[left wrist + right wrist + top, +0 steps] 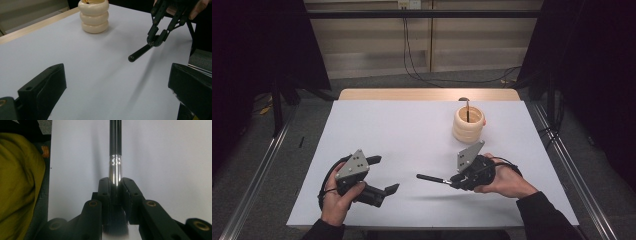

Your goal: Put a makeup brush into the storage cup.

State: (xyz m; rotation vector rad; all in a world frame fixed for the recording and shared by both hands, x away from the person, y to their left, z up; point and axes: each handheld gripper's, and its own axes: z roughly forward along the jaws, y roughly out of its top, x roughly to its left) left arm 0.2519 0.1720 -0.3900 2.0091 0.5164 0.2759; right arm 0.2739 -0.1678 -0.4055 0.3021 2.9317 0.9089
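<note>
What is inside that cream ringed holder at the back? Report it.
One thin dark stick stands up inside the holder, leaning on its rim. Its lower end and the holder's bottom are hidden by the wall, so anything else inside cannot be seen.

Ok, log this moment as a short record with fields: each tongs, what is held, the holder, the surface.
right tongs: shut on the makeup brush, pads clamped at its silver ferrule, black handle pointing toward the left tongs
left tongs: open, nothing between the jaws, above the table
holder: cream ribbed cup standing upright at the far right, one dark-handled tool inside
table: white top, wooden strip along the far edge
</note>
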